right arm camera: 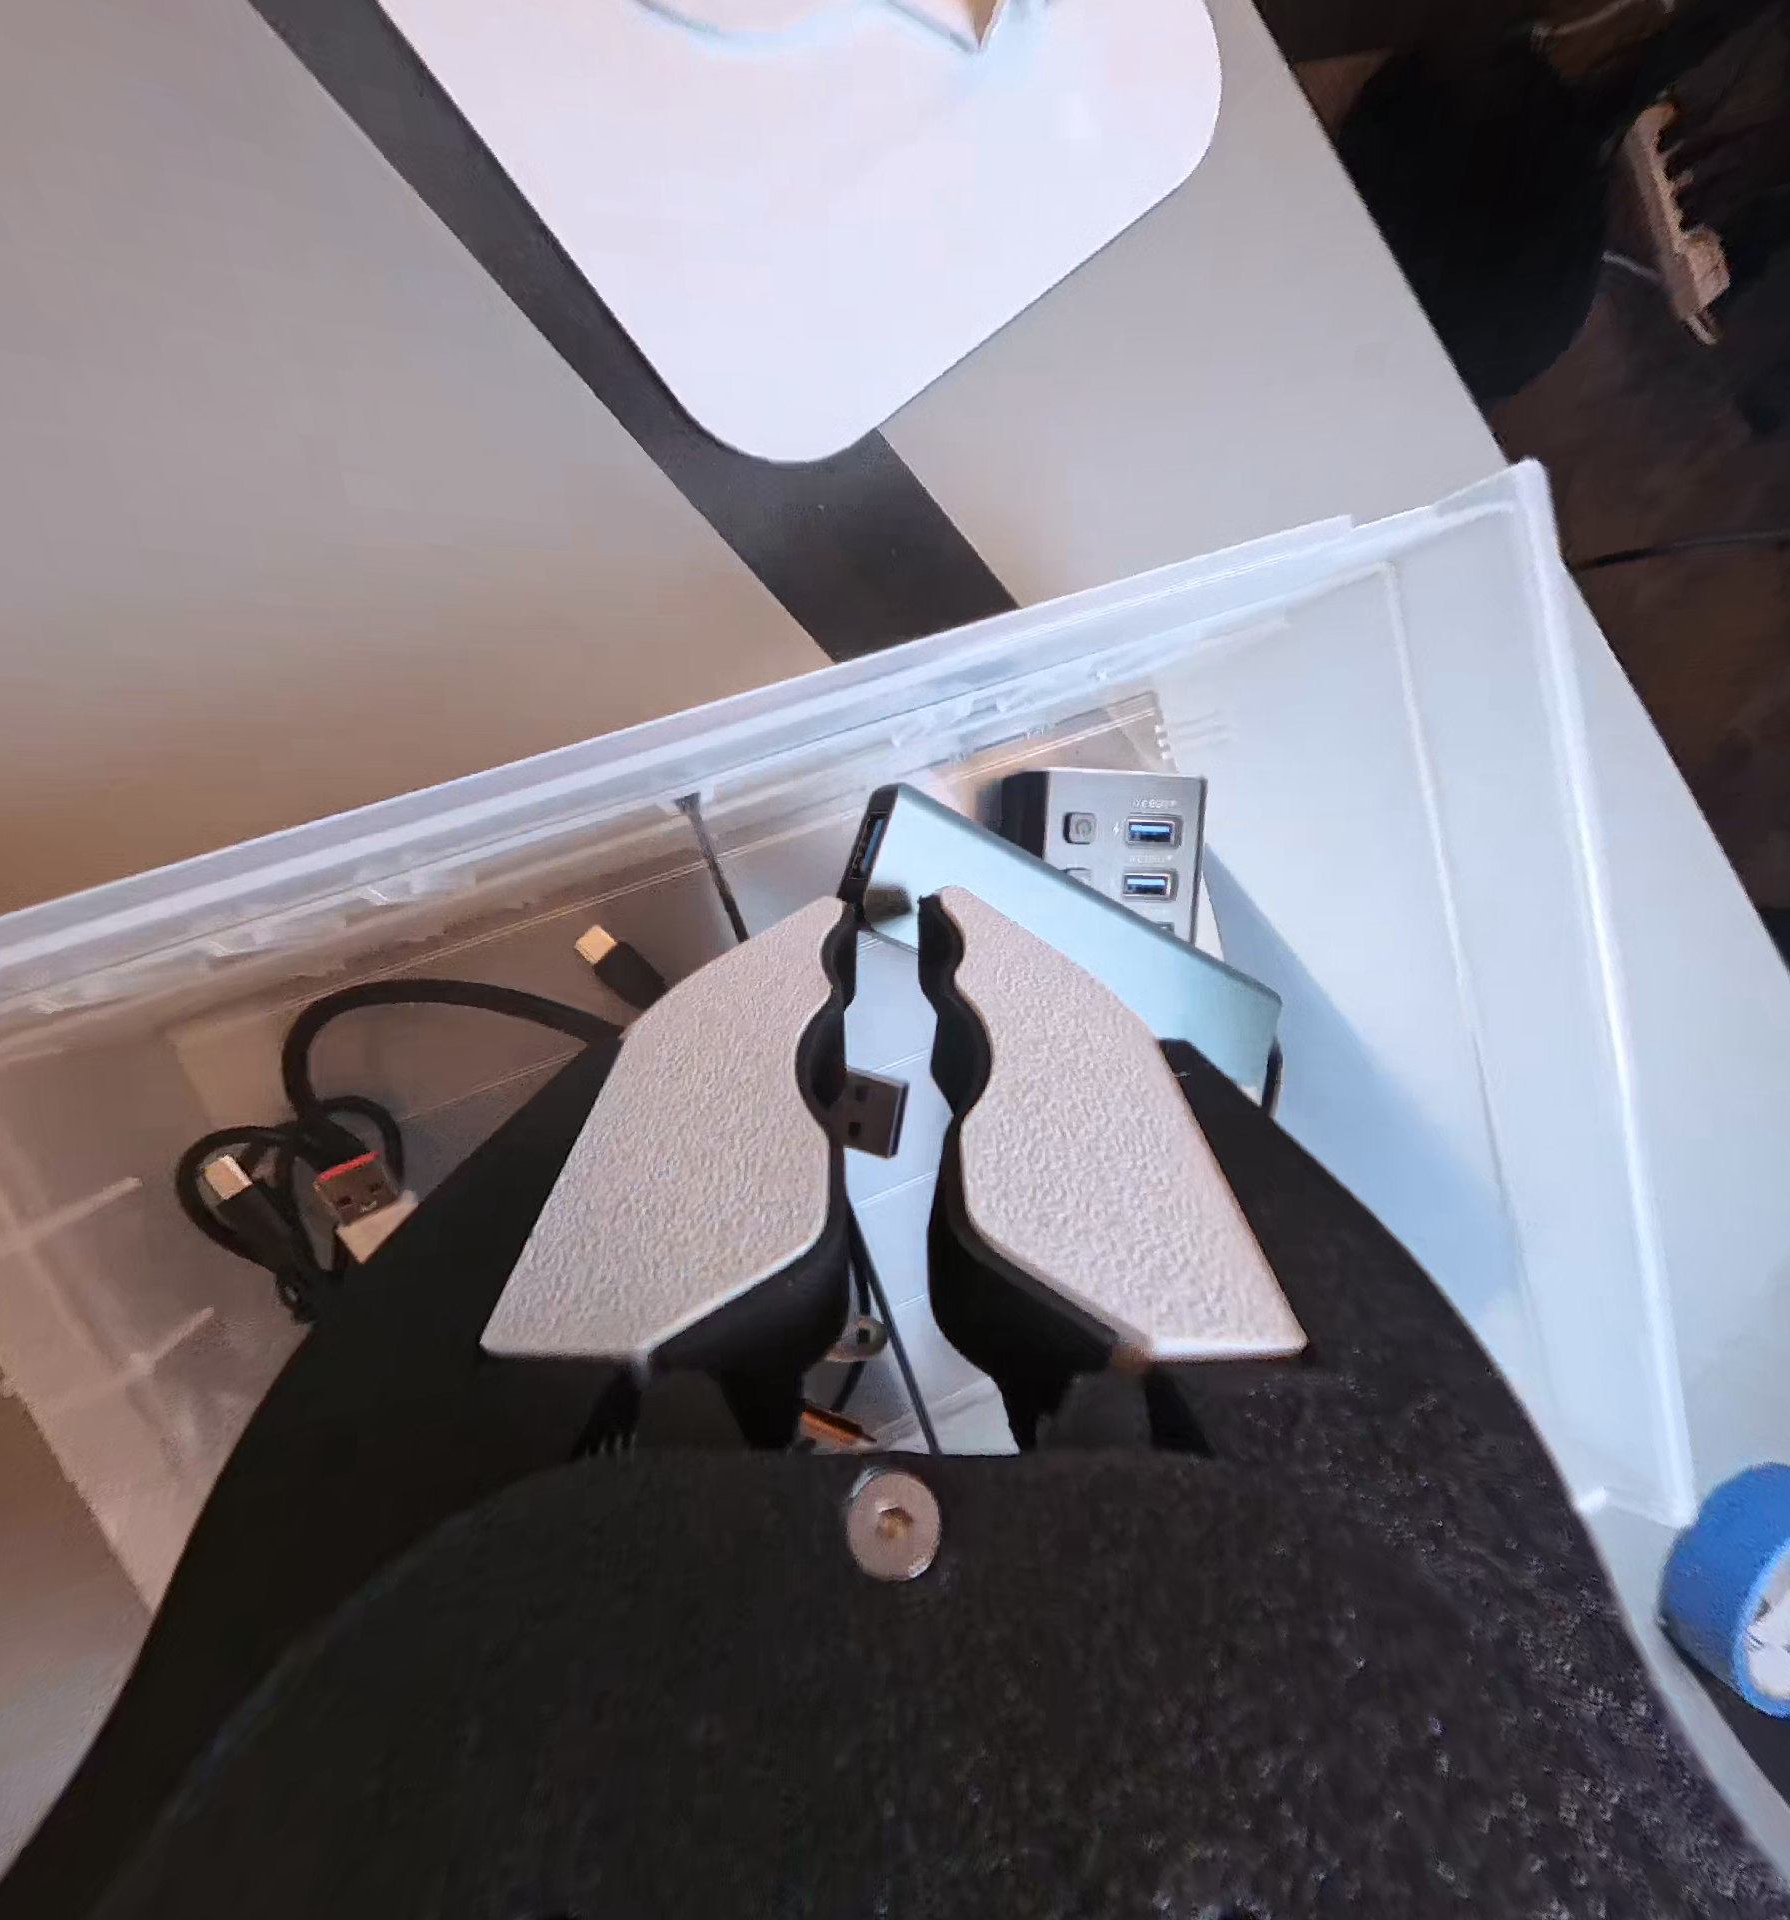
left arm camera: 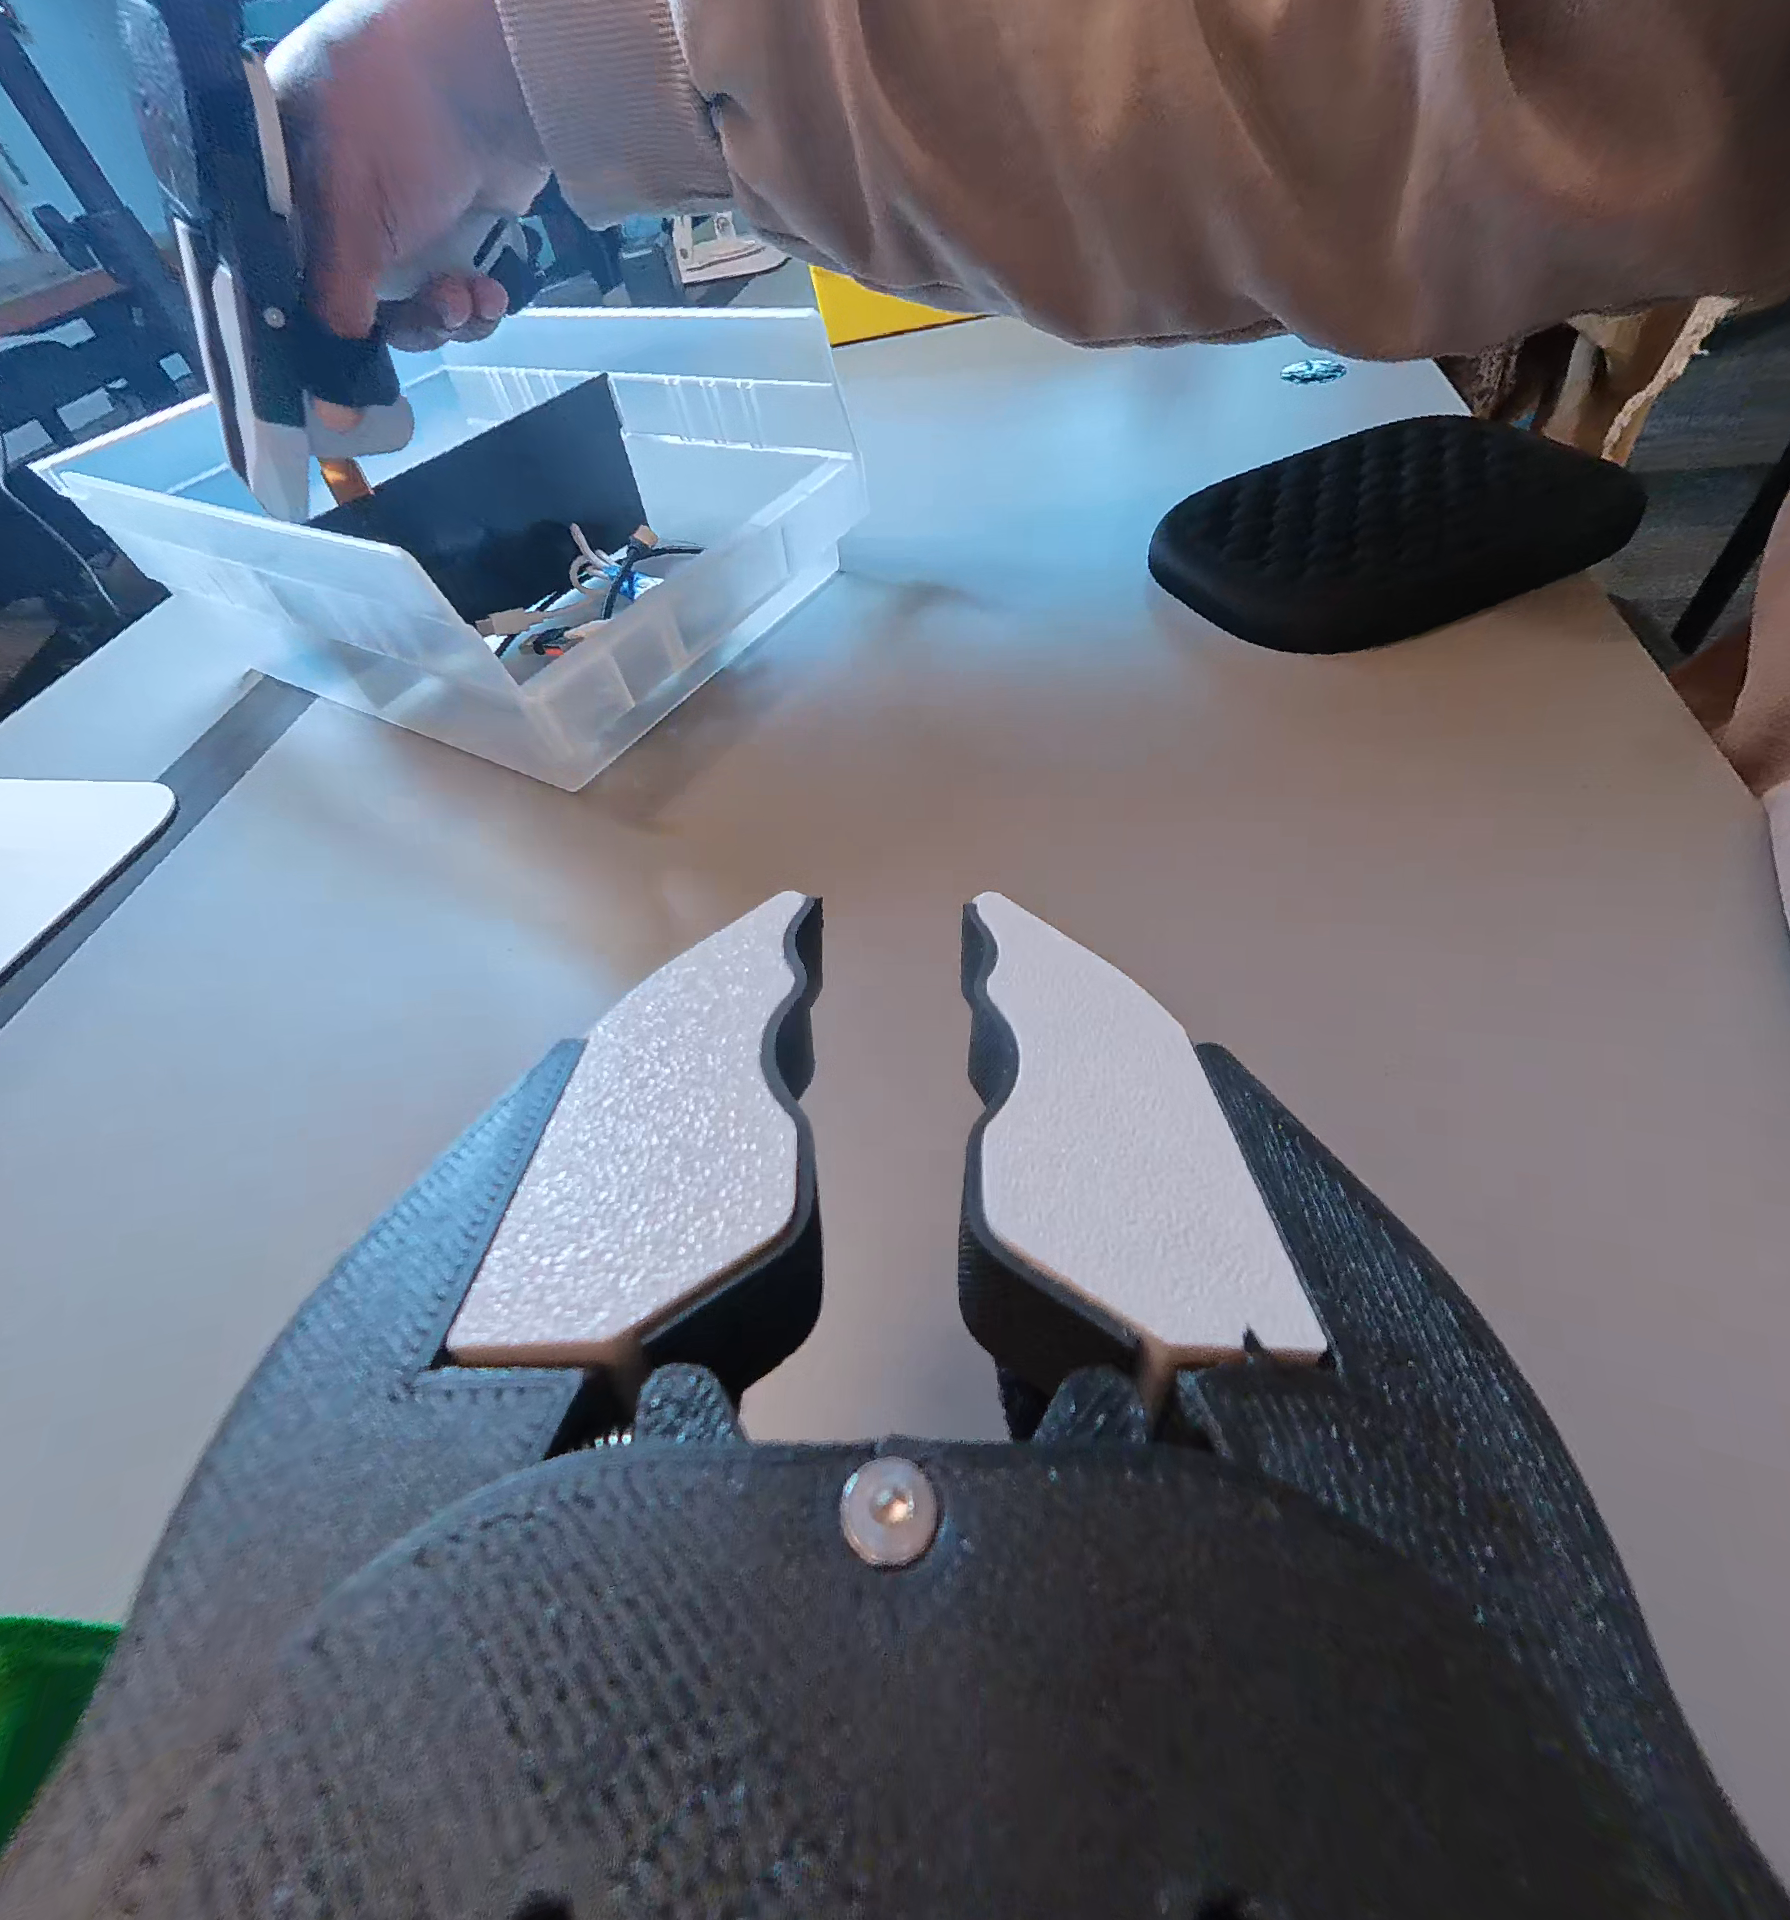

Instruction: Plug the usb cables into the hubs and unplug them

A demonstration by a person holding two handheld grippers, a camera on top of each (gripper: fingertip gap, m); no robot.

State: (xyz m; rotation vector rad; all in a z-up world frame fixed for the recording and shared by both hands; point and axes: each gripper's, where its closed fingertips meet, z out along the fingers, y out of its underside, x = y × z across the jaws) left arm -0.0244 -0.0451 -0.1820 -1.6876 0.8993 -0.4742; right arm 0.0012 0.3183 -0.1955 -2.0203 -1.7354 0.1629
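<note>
**Right gripper over the hubs, left gripper idle above the table**

While the left hand-held gripper (left arm camera: 891, 914) hovered over the bare grey table (left arm camera: 1182, 883) with its jaws parted and nothing between them, the right hand-held gripper (right arm camera: 886, 909) reached down into the clear plastic bin (right arm camera: 1442, 831). Its jaws stood slightly apart, gripping nothing. A black USB plug (right arm camera: 870, 1112) lay in the gap between the fingers, though whether it touched them could not be told. Just past the fingertips a flat grey hub (right arm camera: 1036, 935) leaned tilted in the bin, and behind it stood a second silver hub (right arm camera: 1130, 842) with blue ports. Coiled black cables (right arm camera: 309, 1174) with a red-tipped plug lay at the left of the bin. A roll of blue tape (right arm camera: 1743, 1579) sat outside the bin wall. From the left wrist view, a black padded rest (left arm camera: 1390, 530) lay on the table to the right of the bin.
</note>
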